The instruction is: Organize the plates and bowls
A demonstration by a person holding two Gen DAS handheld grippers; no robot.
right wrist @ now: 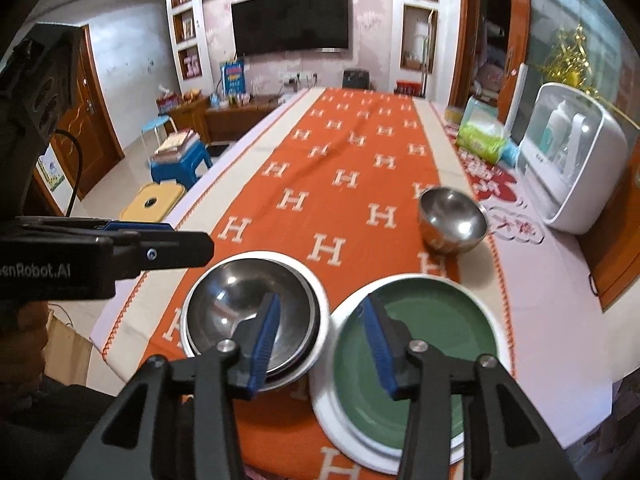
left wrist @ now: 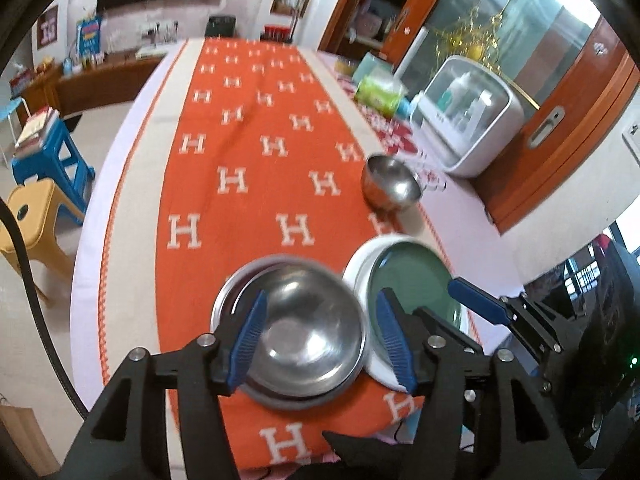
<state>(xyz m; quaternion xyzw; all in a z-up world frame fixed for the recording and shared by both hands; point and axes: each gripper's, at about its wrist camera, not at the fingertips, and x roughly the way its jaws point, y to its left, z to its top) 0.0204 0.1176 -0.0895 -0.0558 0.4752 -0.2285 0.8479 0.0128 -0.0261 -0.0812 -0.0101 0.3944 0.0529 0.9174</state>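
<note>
Round polished steel bowls (right wrist: 256, 312), mirror-glossy; round green plate (right wrist: 416, 344), smooth glazed ceramic; orange H-patterned woven cloth (right wrist: 344, 168), matt.

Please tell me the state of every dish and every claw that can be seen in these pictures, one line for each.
Steel bowls: nested, upright, resting on a white plate.
Green plate: stacked on a white plate, nothing on it.
Single steel bowl: apart from the others, upright, nothing in it.
Left claw: open over the nested bowls, holding nothing.
Right claw: open, holding nothing.
</note>
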